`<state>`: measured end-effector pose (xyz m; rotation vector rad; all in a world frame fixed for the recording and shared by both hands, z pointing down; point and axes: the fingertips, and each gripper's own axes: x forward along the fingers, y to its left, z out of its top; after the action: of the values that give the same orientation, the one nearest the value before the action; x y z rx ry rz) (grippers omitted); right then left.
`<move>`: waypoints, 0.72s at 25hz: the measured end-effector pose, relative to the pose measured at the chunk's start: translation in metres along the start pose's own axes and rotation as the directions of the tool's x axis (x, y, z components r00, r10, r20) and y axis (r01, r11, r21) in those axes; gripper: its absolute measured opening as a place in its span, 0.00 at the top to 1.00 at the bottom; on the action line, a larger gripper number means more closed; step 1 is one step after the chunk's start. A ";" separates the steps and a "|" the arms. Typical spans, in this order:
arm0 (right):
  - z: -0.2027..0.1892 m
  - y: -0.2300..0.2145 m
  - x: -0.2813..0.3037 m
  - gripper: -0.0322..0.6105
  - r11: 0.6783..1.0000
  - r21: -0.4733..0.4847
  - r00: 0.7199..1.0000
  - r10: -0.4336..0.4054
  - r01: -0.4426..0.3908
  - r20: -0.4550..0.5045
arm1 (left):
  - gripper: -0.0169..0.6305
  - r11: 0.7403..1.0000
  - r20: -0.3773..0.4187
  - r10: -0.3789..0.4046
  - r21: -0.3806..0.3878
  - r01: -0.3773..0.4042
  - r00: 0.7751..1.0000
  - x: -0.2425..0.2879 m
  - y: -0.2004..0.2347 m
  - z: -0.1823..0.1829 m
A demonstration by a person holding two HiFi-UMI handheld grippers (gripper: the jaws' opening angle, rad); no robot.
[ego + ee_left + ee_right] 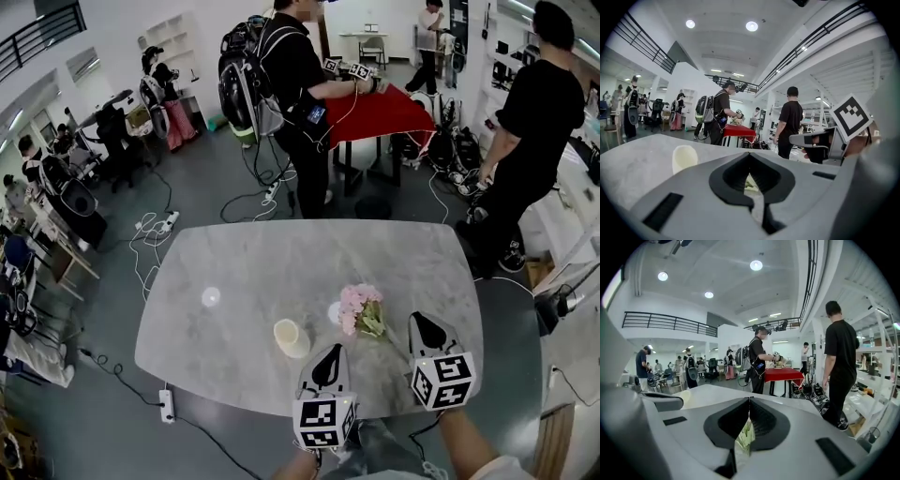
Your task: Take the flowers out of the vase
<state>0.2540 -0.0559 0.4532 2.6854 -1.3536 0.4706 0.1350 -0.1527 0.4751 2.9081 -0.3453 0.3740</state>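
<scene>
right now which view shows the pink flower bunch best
The head view: the pink flower bunch with green leaves lies whole on the grey table. The left gripper view and right gripper view each show only a green scrap, likely its leaves, through the gap behind the shut jaws.

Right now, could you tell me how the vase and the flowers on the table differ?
The vase is plain cream; the flowers are pink with green leaves. The vase looks upright and empty, while the flowers lie flat beside it, not touching it. Both rest on the grey table.
</scene>
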 end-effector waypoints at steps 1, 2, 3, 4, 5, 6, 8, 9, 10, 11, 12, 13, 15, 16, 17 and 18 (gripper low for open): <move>0.004 0.000 -0.006 0.92 1.000 -0.004 1.000 -0.006 0.006 0.015 | 0.97 1.000 0.004 0.005 0.001 -0.005 1.000 -0.003 -0.001 0.002; 0.007 0.000 -0.011 0.92 1.000 -0.006 1.000 -0.010 0.010 0.026 | 0.97 1.000 0.007 0.011 0.001 -0.011 1.000 -0.006 -0.002 0.004; 0.009 -0.001 -0.015 0.92 1.000 -0.006 0.999 -0.014 0.014 0.034 | 0.97 1.000 0.010 0.019 -0.001 -0.019 1.000 -0.010 -0.004 0.007; 0.011 -0.002 -0.020 0.92 1.000 -0.003 0.999 -0.018 0.018 0.041 | 0.97 1.000 0.012 0.026 -0.002 -0.026 1.000 -0.013 -0.006 0.009; 0.012 -0.003 -0.025 0.92 1.000 0.002 0.999 -0.021 0.021 0.047 | 0.97 0.999 0.015 0.033 -0.001 -0.033 0.999 -0.017 -0.009 0.011; 0.013 -0.004 -0.030 0.92 1.000 0.009 0.998 -0.024 0.023 0.054 | 0.97 0.999 0.020 0.039 0.001 -0.039 0.999 -0.022 -0.011 0.013; 0.017 -0.002 -0.038 0.92 1.000 0.022 0.997 -0.020 0.019 0.069 | 0.97 0.998 0.038 0.056 0.005 -0.057 0.998 -0.031 -0.015 0.021; 0.020 -0.002 -0.042 0.92 1.000 0.025 0.997 -0.013 0.011 0.079 | 0.97 0.998 0.050 0.068 0.003 -0.069 0.996 -0.034 -0.016 0.026; 0.024 -0.001 -0.045 0.92 1.000 0.025 0.996 -0.004 0.001 0.088 | 0.97 0.997 0.060 0.082 -0.002 -0.082 0.995 -0.037 -0.018 0.031; 0.026 -0.001 -0.049 0.92 1.000 0.022 0.995 0.008 -0.010 0.096 | 0.97 0.995 0.068 0.098 -0.009 -0.097 0.993 -0.039 -0.021 0.035; 0.028 -0.002 -0.054 0.92 1.000 0.020 0.994 0.020 -0.023 0.103 | 0.97 0.994 0.074 0.113 -0.015 -0.112 0.991 -0.042 -0.024 0.038; 0.029 -0.003 -0.059 0.92 0.999 0.020 0.994 0.033 -0.036 0.109 | 0.97 0.992 0.080 0.128 -0.018 -0.127 0.989 -0.044 -0.028 0.040; 0.031 -0.008 -0.067 0.92 0.998 0.019 0.992 0.056 -0.058 0.114 | 0.97 0.988 0.089 0.153 -0.014 -0.152 0.984 -0.048 -0.036 0.044; 0.031 -0.011 -0.071 0.92 0.998 0.019 0.991 0.065 -0.067 0.114 | 0.97 0.986 0.092 0.164 -0.012 -0.164 0.982 -0.050 -0.040 0.045; 0.030 -0.014 -0.075 0.92 0.997 0.021 0.991 0.073 -0.076 0.113 | 0.97 0.984 0.094 0.176 -0.011 -0.176 0.980 -0.051 -0.043 0.045; 0.028 -0.016 -0.078 0.92 0.996 0.023 0.991 0.081 -0.084 0.110 | 0.97 0.982 0.094 0.188 -0.012 -0.187 0.978 -0.053 -0.045 0.044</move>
<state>0.2298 0.0073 0.4028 2.7221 -1.5024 0.3570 0.1068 -0.1083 0.4117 2.9045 -0.6378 0.2617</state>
